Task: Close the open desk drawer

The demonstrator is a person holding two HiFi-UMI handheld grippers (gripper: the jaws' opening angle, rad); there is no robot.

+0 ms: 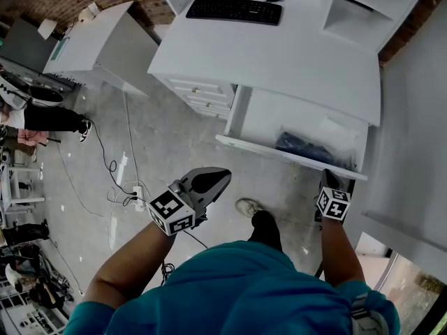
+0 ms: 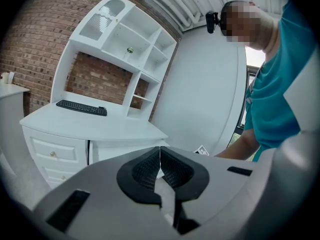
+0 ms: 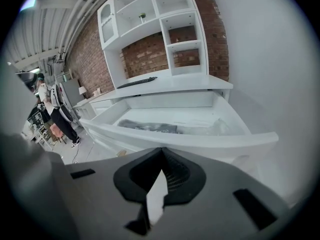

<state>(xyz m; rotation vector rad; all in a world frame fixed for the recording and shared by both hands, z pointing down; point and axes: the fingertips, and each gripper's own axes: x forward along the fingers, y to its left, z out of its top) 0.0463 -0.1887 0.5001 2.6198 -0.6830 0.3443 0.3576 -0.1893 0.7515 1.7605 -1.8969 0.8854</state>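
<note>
Drawer [image 1: 279,153] stands pulled well out from under the bench top, so nothing of the closing is done yet and the whole push is left, as I judge it. Nearest me, my left gripper [image 1: 218,179] hangs over the floor, well apart from the drawer, its fingers pressed together on nothing. My right gripper [image 1: 327,180] is up by the right end of the drawer front, its fingers together as well and empty. The right gripper view shows the front rail just ahead of them, though I cannot tell if they touch it. Inside the drawer lie a dark bundle [image 1: 300,145] and a clear plastic bag [image 1: 336,134]; both seem to sit below the rim, so I judge they will not catch. Beyond, the bench [image 1: 279,54] carries a black keyboard [image 1: 234,10], with white shelves [image 1: 353,12] behind it. What is left is to set the closed fingers against the front and push it straight in until it sits flush
</note>
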